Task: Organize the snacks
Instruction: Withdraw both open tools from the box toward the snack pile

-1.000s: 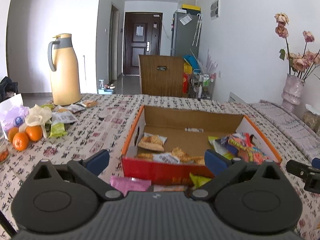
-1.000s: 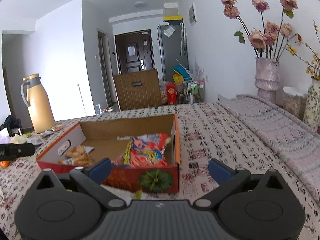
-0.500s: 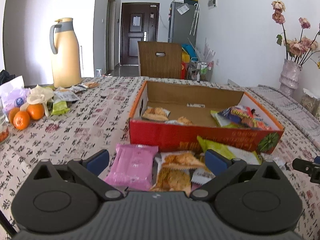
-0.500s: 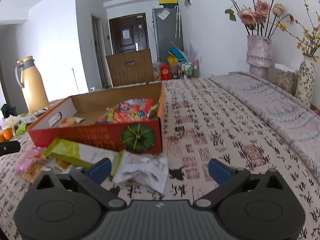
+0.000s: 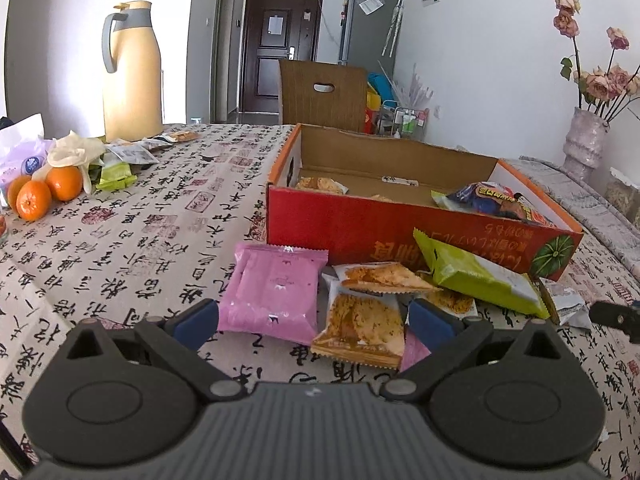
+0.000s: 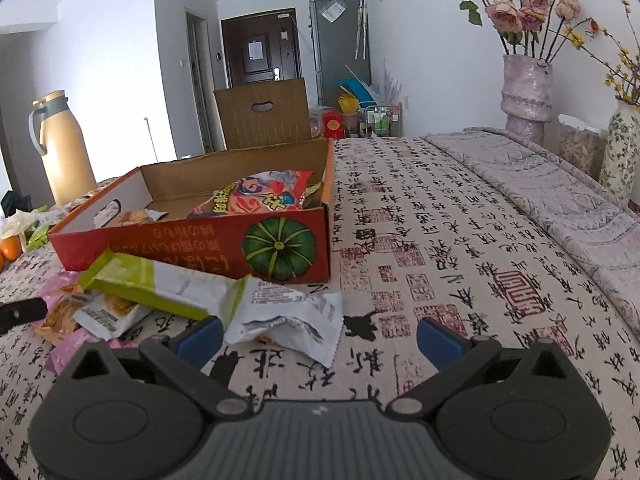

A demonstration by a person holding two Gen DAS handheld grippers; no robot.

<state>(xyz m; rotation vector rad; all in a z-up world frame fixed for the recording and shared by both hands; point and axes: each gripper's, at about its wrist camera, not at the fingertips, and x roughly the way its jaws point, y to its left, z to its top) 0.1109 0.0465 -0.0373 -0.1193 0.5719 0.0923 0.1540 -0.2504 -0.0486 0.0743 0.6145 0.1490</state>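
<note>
The left gripper (image 5: 314, 314) hangs low over the calligraphy-print tablecloth (image 5: 132, 240) with its blue-padded fingers (image 5: 196, 318) spread wide and holding nothing; between and just ahead of them lie a pink snack packet (image 5: 276, 290) and a clear packet of golden crackers (image 5: 362, 326), the crackers overlapping the pink packet's right edge; a second cracker packet (image 5: 384, 278) lies just behind, and a green-and-white snack bag (image 5: 476, 276) leans against the front wall of the red cardboard box (image 5: 360, 226).

The box is open-topped, with a pumpkin printed at its right front corner; inside it sit a cracker packet (image 5: 320, 185) at the left and a colourful crisp bag (image 5: 492, 198) at the right.

The right gripper (image 6: 320, 338) also has its fingers (image 6: 438, 342) wide apart and empty; its left finger lies just beside a crumpled white wrapper (image 6: 288, 314), which lies on the cloth in front of the box's pumpkin corner, touching the green-and-white bag's end; in this view the box (image 6: 192, 240) is ahead and to the left, with bare cloth to its right.

Far left on the table stand a tan thermos jug (image 5: 132, 72), some tangerines (image 5: 48, 192) and a few more loose packets (image 5: 132, 154); a pale vase of dried roses (image 6: 526, 80) stands at the right; a wooden chair back (image 5: 324, 94) shows beyond the table.
</note>
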